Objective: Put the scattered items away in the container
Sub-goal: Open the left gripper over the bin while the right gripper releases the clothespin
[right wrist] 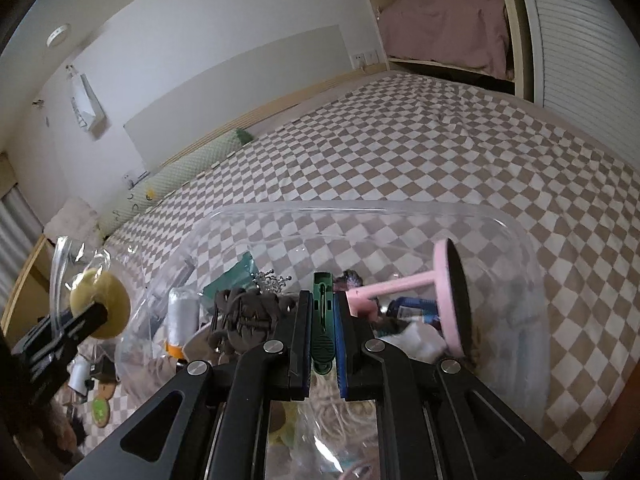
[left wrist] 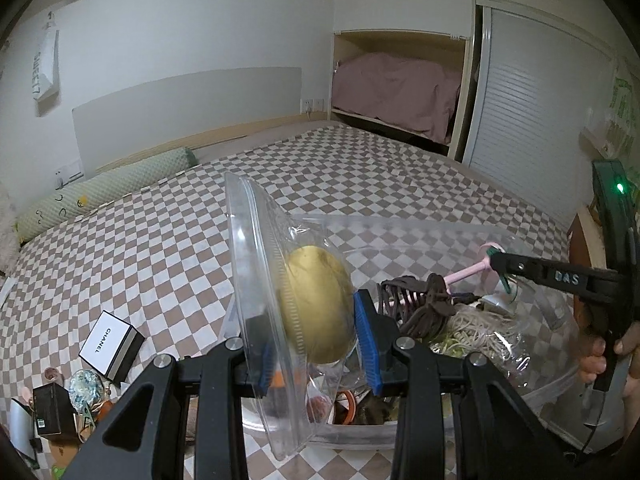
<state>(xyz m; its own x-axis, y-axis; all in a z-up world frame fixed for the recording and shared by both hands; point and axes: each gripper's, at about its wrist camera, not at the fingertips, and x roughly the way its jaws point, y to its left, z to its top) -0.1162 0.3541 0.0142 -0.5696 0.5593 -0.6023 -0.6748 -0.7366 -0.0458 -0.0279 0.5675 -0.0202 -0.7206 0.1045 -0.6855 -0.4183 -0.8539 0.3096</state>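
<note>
My left gripper (left wrist: 316, 316) is shut on a clear zip bag (left wrist: 260, 264) holding a yellow-green round puff (left wrist: 316, 304), above the near edge of the clear plastic container (left wrist: 552, 384). It also shows at the left of the right wrist view (right wrist: 100, 304). My right gripper (right wrist: 324, 320) is shut on a green clothes peg (right wrist: 323, 320) over the container (right wrist: 520, 248); it also shows in the left wrist view (left wrist: 504, 268). Inside lie a pink stand mirror (right wrist: 448, 296), a brown hair claw (right wrist: 244, 316), cord and other small items.
The container rests on a brown-and-white checkered bed (left wrist: 200, 216). At the lower left lie a white Chanel box (left wrist: 110, 340), a black box (left wrist: 52, 408), a round patterned item (left wrist: 86, 390) and other clutter. A green bolster (left wrist: 104, 192) lies by the headboard.
</note>
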